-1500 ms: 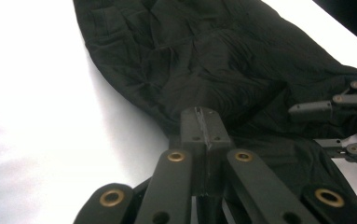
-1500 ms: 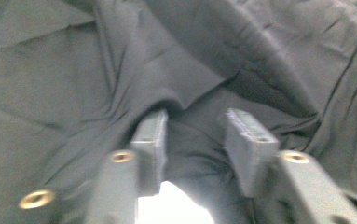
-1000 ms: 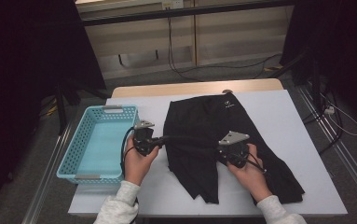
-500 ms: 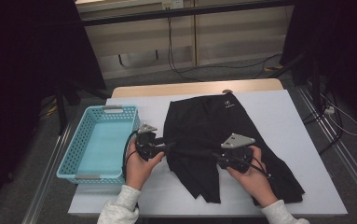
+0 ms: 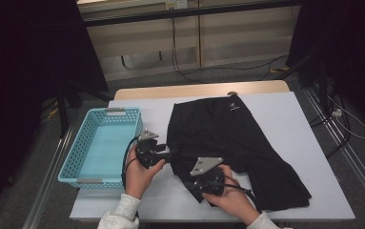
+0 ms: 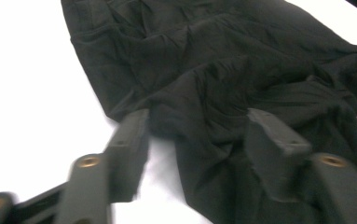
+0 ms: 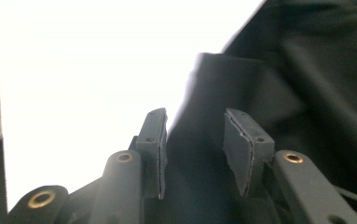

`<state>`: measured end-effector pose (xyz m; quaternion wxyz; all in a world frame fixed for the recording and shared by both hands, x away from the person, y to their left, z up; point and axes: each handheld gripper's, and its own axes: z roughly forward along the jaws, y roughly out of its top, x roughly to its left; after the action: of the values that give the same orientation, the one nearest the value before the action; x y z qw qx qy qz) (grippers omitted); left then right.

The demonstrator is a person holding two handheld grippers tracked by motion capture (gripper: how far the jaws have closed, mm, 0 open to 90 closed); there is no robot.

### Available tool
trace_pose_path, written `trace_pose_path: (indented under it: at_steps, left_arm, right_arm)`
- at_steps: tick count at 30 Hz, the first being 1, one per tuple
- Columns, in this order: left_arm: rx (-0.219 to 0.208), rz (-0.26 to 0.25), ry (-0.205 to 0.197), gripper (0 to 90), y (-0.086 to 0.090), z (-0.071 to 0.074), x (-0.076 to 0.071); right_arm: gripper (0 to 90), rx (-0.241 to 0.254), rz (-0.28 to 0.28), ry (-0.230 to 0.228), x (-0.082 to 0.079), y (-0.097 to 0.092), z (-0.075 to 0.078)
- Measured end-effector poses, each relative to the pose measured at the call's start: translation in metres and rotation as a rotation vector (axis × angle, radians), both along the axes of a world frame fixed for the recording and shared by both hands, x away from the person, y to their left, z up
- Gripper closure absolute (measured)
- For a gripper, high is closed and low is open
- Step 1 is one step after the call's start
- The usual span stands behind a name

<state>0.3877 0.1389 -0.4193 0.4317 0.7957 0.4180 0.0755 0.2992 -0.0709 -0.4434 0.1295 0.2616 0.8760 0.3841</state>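
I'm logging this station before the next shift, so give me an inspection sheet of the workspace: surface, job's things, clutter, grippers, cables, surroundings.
Surface: white table, wooden strip along its far edge.
Job's things: black garment spread crumpled on the table, small white logo near its far edge; empty light blue basket at the table's left edge.
Clutter: nothing seen.
Grippers: left gripper jaws apart astride the garment's edge, having just been closing slightly; right gripper jaws apart over the garment's near edge, also just closing, no cloth pinched.
Cables: black cable loops from the left gripper; loose cables on the floor beyond and right of the table.
Surroundings: dark curtains on both sides, pale wall panels behind.
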Motion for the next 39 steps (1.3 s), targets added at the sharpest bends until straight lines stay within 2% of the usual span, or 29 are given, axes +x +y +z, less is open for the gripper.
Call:
trace_pose_path:
  at_steps: [1, 4, 5, 6, 7, 9, 10, 11, 12, 15, 16, 18, 21, 22, 26, 31, 34, 36, 39]
  left_arm:
    - [0.007, 0.002, -0.003, 43.3, 0.000, 0.000, -0.001]
    - [0.022, -0.002, -0.008, 43.1, 0.000, -0.001, -0.001]
    - [0.024, -0.001, -0.009, 43.1, 0.000, -0.001, -0.001]
    - [0.025, -0.001, -0.007, 43.1, 0.001, -0.002, -0.001]
    - [0.023, 0.004, -0.008, 43.1, 0.001, -0.002, -0.001]
    - [0.024, 0.008, -0.007, 43.1, 0.001, -0.003, -0.001]
    - [0.024, 0.007, -0.006, 43.1, 0.001, -0.003, -0.001]
    - [0.020, 0.007, -0.004, 43.2, 0.001, -0.004, -0.001]
    - [0.020, 0.008, -0.005, 43.6, 0.001, -0.004, -0.001]
    - [0.016, 0.011, 0.001, 43.7, 0.001, -0.005, 0.000]
    - [0.017, 0.010, 0.003, 43.7, 0.000, -0.005, 0.000]
    - [0.018, 0.012, 0.009, 43.3, 0.000, -0.007, 0.001]
    - [0.016, 0.011, 0.019, 43.2, -0.002, -0.009, 0.001]
    - [0.017, 0.012, 0.022, 43.0, -0.003, -0.009, 0.001]
    - [0.012, 0.001, 0.025, 43.3, -0.006, -0.010, 0.002]
    - [-0.005, -0.022, 0.023, 44.0, -0.010, -0.007, 0.000]
    - [-0.002, -0.038, 0.026, 44.5, -0.013, -0.008, -0.001]
    - [0.003, -0.041, 0.033, 45.0, -0.015, -0.011, -0.001]
    - [0.011, -0.044, 0.048, 46.5, -0.016, -0.015, -0.001]
  right_arm:
    - [59.3, -0.031, 0.019, -0.015, -0.001, 0.005, -0.002]
    - [65.3, -0.121, 0.010, -0.052, -0.001, 0.014, -0.012]
    - [80.8, -0.098, -0.006, -0.043, 0.001, 0.012, -0.012]
    - [86.2, -0.103, -0.022, -0.051, 0.002, 0.009, -0.010]
    - [89.5, -0.113, -0.027, -0.051, 0.005, 0.005, -0.009]
    - [90.0, -0.090, -0.015, -0.020, 0.010, -0.001, -0.009]
    - [90.0, -0.065, -0.009, -0.006, 0.012, -0.005, -0.007]
    - [90.0, -0.008, -0.018, 0.026, 0.013, -0.011, -0.002]
    - [90.0, 0.042, -0.034, 0.033, 0.016, -0.018, 0.003]
    - [90.0, 0.175, -0.118, 0.042, 0.025, -0.045, 0.016]
    - [90.0, 0.186, -0.152, 0.043, 0.029, -0.053, 0.016]
    - [90.0, 0.161, -0.211, 0.035, 0.033, -0.065, 0.012]
    - [89.9, 0.129, -0.234, 0.064, 0.037, -0.071, 0.001]
    - [89.8, 0.107, -0.237, 0.062, 0.037, -0.071, -0.001]
    - [89.7, 0.099, -0.229, 0.056, 0.035, -0.068, -0.002]
    - [89.4, 0.074, -0.256, 0.030, 0.035, -0.071, -0.003]
    - [89.4, 0.094, -0.259, 0.025, 0.035, -0.072, -0.002]
    - [86.7, 0.092, -0.258, 0.030, 0.035, -0.071, -0.002]
    - [78.2, 0.069, -0.260, 0.021, 0.034, -0.069, -0.002]
